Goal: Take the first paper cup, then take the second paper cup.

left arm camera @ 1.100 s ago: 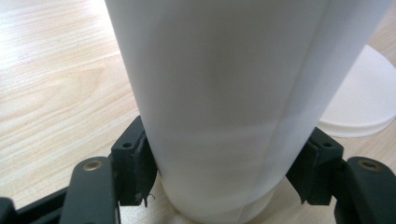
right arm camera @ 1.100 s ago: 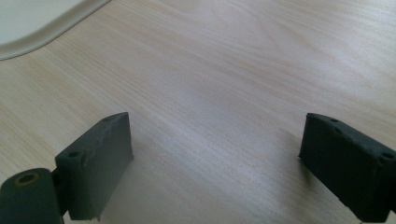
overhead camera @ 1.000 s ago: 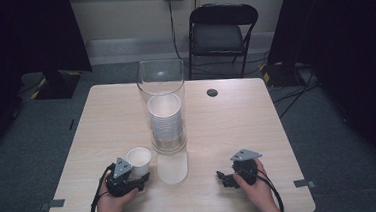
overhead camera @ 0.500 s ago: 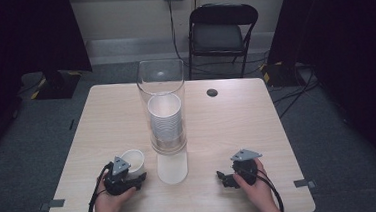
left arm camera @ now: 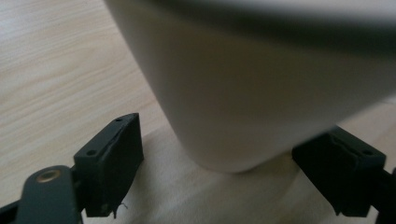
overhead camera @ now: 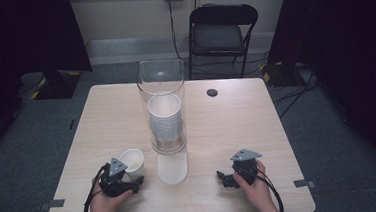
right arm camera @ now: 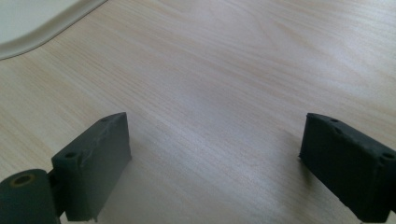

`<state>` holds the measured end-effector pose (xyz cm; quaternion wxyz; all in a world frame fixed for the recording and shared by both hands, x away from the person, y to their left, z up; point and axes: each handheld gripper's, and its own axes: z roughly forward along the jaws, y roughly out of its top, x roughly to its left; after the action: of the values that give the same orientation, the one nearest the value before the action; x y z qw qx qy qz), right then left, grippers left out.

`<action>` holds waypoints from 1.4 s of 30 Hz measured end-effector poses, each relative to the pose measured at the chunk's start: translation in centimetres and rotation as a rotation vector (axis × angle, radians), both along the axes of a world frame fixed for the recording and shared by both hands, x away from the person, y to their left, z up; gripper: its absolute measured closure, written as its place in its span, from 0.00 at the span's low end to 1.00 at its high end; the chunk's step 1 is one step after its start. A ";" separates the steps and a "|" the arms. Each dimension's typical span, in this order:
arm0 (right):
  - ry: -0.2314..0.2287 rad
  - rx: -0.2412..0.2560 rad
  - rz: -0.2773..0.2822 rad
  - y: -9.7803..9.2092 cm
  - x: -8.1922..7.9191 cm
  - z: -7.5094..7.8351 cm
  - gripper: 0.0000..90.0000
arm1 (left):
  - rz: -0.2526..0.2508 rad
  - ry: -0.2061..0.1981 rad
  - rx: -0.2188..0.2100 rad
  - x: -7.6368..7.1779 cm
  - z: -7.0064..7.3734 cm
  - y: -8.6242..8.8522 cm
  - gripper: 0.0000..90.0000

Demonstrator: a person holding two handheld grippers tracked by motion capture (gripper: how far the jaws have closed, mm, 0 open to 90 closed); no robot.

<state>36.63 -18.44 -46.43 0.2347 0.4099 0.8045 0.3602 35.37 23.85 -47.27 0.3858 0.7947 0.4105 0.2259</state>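
High view from above the person's side, facing forward and down over the pale rectangular wooden table [overhead camera: 237, 117], both gripper views set low and very near that tabletop, left one close against a white paper cup [left arm camera: 252, 88], also in the high view [overhead camera: 132, 162].

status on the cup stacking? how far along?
Done: a stack of white cups already sits inside the clear cylinder. In hand: the left claw is at a single white cup near the table's front edge; its jaws flank the cup's base, seemingly not yet clamped. Left: that cup is still outside the cylinder. The right claw is open with bare tabletop between its jaws.
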 end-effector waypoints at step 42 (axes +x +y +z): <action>-0.006 0.082 0.242 5.2 -1.5 3.3 0.19 | -0.039 0.001 0.007 -1.1 -0.2 1.5 0.16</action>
<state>35.13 -13.21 -43.12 0.1750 0.3180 0.8319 0.4198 34.26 25.35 -47.43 0.3871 0.8041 0.3942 0.2196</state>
